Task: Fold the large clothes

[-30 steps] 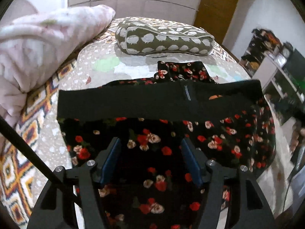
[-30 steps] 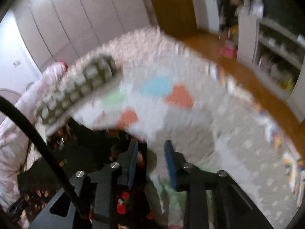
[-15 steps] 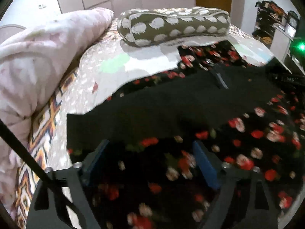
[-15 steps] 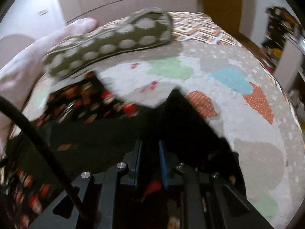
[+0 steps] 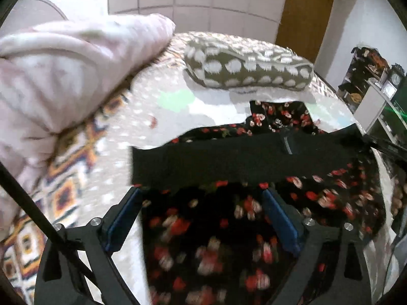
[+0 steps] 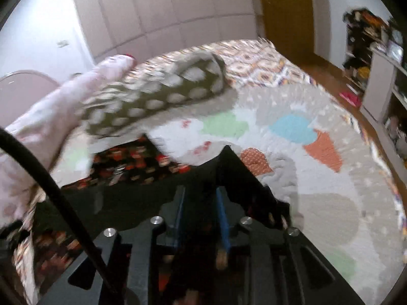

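A black floral garment [image 5: 229, 228] with red and white flowers lies on the bed, a plain black band [image 5: 241, 160] across its far part. My left gripper [image 5: 201, 203] is open just above the garment, its blue-padded fingers [image 5: 278, 218] spread over the fabric near the band's left end. My right gripper [image 6: 201, 206] is shut on the garment's black corner [image 6: 229, 170], which rises in a peak between the fingers. The floral fabric [image 6: 142, 162] stretches to the left of it.
A patterned bedspread [image 6: 305, 167] covers the bed. An olive pillow with white spots [image 5: 249, 68] lies at the far side. A pink blanket [image 5: 63, 76] is heaped at the left. Shelves with clutter [image 6: 368, 45] stand at the right, wardrobe doors behind.
My right gripper closed on the garment's black corner and lifted it. My left gripper stayed open and shifted toward the band's left end.
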Motion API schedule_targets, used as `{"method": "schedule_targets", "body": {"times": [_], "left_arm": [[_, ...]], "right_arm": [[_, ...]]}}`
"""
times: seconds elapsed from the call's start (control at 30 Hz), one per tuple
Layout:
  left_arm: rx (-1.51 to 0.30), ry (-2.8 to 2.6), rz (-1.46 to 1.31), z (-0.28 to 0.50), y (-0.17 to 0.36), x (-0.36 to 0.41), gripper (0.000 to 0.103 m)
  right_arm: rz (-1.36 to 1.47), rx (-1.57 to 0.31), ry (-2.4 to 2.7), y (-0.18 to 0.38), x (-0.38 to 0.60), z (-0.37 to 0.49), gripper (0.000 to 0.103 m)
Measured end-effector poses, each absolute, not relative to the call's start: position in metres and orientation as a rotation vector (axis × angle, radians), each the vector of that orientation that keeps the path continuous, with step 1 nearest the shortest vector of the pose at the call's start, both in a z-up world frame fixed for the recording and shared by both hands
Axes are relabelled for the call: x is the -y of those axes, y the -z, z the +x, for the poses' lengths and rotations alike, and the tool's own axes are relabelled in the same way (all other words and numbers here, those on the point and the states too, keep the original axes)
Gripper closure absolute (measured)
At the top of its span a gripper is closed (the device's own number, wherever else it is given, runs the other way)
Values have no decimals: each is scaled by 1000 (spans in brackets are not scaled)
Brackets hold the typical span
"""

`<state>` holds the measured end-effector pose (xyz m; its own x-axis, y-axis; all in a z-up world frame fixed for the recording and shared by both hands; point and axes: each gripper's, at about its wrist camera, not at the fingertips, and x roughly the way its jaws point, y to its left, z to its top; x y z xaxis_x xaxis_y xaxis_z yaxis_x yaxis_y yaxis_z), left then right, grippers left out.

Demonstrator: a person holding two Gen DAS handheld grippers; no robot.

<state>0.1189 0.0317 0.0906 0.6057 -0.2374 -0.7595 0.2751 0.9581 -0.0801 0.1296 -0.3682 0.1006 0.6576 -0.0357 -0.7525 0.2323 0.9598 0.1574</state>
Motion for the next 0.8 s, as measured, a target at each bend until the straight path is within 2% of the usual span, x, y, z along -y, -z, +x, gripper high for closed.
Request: {"method": "schedule_targets", "body": {"times": [0.1,0.33,0.43,0.53,0.6,0.8], "left_arm": [[-882,268,41,92,-102,-46,8],[-845,144,249,8,-125,-60,8],[-834,127,265,-31,-132,-77,8],[-843,179,115,-48,-137,-95,8],[-872,209,55,-38,-134,-95,8],[-886,301,-60,6,-116,-51,8]], "right_arm": [[198,-844,114,-118,349,82,71],[237,-987,115,-113,347,-31,70],[390,-1075,105,-102,355,-92,70],[443,-993,57,-108,347,-139,69],[344,-881,68,-113,335,-146,57],[437,-759,60,-88,340,-122,56]]}}
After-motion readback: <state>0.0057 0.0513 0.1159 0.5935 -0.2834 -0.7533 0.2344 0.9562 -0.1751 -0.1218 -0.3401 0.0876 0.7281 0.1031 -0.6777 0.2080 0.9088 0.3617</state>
